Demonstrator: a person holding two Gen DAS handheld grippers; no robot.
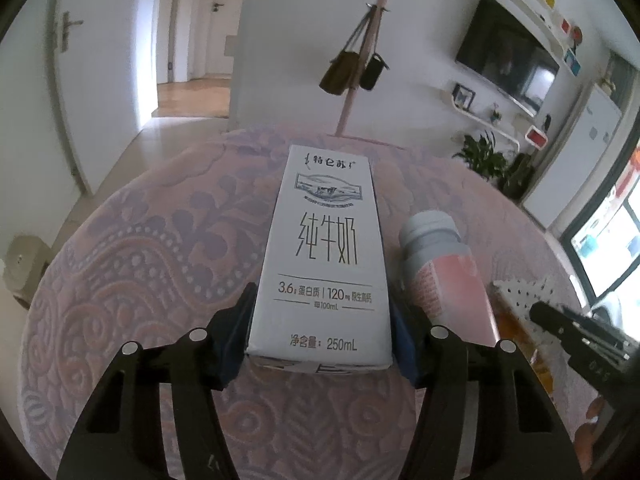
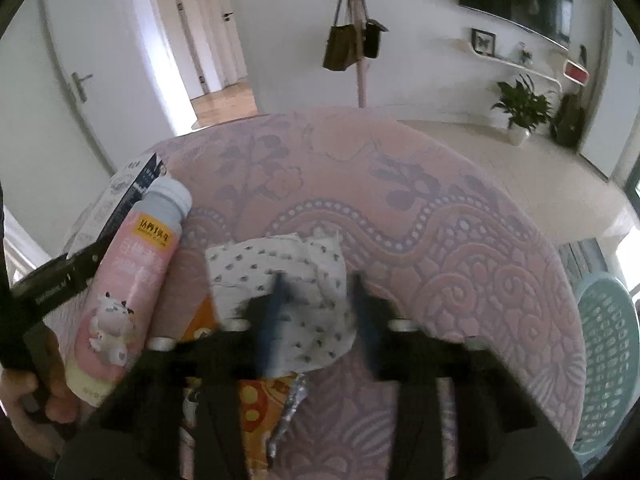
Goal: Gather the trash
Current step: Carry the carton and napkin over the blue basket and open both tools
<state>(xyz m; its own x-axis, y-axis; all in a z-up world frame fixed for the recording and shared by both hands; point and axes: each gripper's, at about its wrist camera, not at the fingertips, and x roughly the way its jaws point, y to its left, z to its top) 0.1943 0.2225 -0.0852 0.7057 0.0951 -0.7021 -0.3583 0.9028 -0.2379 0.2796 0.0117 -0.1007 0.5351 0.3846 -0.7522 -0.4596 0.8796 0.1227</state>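
A white 250 mL milk carton (image 1: 320, 260) lies on the pink patterned tablecloth (image 1: 160, 240). My left gripper (image 1: 320, 300) is shut on its near end, one blue pad against each long side. Beside it on the right lies a pink drink bottle (image 1: 444, 272) with a grey cap. In the right wrist view my right gripper (image 2: 320, 312) is blurred. It stands astride a dotted white tissue (image 2: 280, 256), with a gap still showing between its fingers. The bottle (image 2: 128, 280) and carton (image 2: 132, 184) lie at the left.
An orange snack wrapper (image 2: 256, 404) and a foil strip (image 2: 292, 404) lie under the tissue. A teal plastic basket (image 2: 608, 340) stands off the table's right edge. A hand (image 2: 24, 396) holds the left gripper at lower left. A coat stand rises behind the table.
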